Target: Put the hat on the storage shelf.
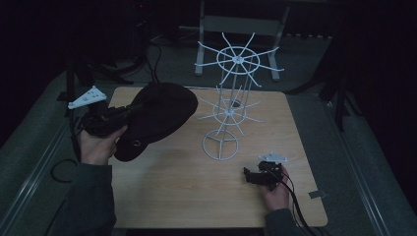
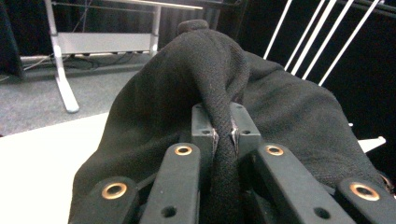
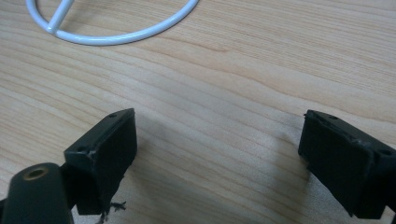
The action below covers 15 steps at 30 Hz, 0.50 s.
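A white wire rack [image 1: 228, 105] with spoked tiers stands upright on the wooden table [image 1: 167, 196], near its middle.

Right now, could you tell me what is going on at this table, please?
A person is working at a wooden table with a gripper in each hand. The left gripper is shut on a fold of a black hat and holds it above the table's left side, beside a white wire rack with two tiers of spokes. Nothing hangs on the rack. The right gripper rests low over the bare tabletop near the rack's ring base, its jaws wide open and holding nothing.
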### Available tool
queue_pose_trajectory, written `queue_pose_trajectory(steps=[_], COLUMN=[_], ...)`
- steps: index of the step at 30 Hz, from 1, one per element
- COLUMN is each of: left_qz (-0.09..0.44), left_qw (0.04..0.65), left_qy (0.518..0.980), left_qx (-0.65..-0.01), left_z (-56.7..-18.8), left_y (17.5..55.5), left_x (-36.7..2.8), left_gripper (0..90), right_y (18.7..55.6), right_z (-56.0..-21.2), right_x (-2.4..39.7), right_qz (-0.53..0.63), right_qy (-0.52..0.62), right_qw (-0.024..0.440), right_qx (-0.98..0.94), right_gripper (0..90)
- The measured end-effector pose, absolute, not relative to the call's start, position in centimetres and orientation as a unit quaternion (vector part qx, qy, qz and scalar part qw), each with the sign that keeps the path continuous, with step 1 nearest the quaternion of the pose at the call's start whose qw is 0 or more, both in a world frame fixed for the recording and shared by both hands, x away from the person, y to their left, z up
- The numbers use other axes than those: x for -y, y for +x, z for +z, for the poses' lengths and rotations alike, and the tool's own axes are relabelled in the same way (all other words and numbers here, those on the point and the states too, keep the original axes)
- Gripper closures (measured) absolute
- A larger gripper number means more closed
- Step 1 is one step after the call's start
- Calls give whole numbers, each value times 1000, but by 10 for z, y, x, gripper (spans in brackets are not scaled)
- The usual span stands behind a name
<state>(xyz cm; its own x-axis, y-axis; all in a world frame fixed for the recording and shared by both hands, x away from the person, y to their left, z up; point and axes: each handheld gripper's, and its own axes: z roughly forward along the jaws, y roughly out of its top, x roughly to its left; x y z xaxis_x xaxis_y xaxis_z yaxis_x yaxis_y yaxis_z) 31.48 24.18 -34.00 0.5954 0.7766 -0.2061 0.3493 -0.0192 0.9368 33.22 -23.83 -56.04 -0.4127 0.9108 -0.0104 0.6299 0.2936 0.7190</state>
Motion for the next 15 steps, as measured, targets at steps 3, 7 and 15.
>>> queue_pose_trajectory(steps=[3, 7, 15], left_qz=[188, 185, 180], left_qw=[571, 576, 581], left_qy=[689, 689, 694], left_qx=[-404, -398, -384], left_z=[-336, -332, -327], left_y=[315, 315, 315], left_x=[-243, -244, -245], left_gripper=[844, 844, 844], right_y=[332, 332, 332], right_z=[-560, -560, -560], right_x=[238, 238, 238], right_qz=[326, 326, 326], right_qy=[497, 498, 497], right_qw=[216, 215, 216], right_qx=[-775, -775, -775], right_gripper=[113, 113, 112])
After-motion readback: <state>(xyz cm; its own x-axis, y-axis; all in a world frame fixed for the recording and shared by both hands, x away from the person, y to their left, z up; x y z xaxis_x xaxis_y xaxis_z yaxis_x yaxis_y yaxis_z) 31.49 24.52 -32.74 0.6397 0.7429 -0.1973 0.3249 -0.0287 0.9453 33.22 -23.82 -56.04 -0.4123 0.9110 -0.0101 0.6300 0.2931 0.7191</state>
